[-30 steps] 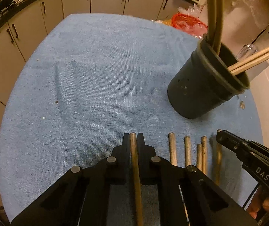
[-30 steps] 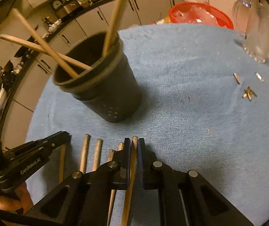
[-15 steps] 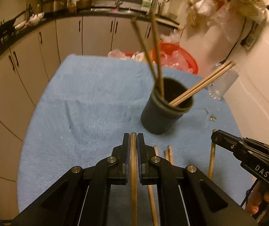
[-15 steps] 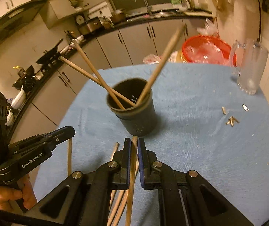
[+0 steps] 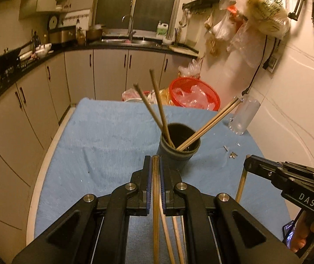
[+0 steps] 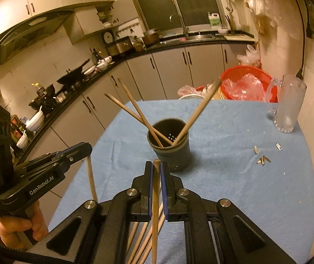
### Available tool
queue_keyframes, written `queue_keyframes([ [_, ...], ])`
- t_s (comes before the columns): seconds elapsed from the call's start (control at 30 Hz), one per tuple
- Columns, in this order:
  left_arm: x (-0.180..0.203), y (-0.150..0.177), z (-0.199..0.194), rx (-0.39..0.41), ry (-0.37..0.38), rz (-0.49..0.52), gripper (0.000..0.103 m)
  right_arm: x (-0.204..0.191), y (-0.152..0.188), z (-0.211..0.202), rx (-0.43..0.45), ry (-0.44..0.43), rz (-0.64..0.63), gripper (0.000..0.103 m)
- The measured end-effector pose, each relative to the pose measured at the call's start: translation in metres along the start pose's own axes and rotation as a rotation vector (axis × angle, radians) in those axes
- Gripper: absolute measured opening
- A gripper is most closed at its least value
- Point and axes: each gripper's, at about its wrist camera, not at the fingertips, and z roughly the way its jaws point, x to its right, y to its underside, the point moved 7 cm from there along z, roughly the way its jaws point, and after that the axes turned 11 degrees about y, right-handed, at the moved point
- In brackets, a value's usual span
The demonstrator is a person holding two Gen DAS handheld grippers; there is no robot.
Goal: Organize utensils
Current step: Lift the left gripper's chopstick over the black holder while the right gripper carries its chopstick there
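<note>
One chopstick clamped in each of my jaws.

Left gripper (image 5: 155, 161) and right gripper (image 6: 156, 167) grip near the tips (easier to tip upright) facing the cup (image 5: 179, 147) mid-surface.

Legible text, both views:
- "DAS" is showing in white capitals on the black body of the right tongs (image 5: 248, 164), seen from the left wrist view.
- "GenRobot.AI" is showing in white on the black body of the left tongs (image 6: 86, 151), seen from the right wrist view. Smaller white print is sitting lower on the same body; too small to read.
</note>
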Motion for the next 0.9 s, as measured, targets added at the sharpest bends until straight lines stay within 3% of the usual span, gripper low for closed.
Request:
queue_keyframes([
  [0.9, 0.021, -0.047, -0.054, 0.194, -0.052, 0.08, 0.006, -0.008, -0.055, -0.063, 0.168, 0.008, -0.043, 0.007],
])
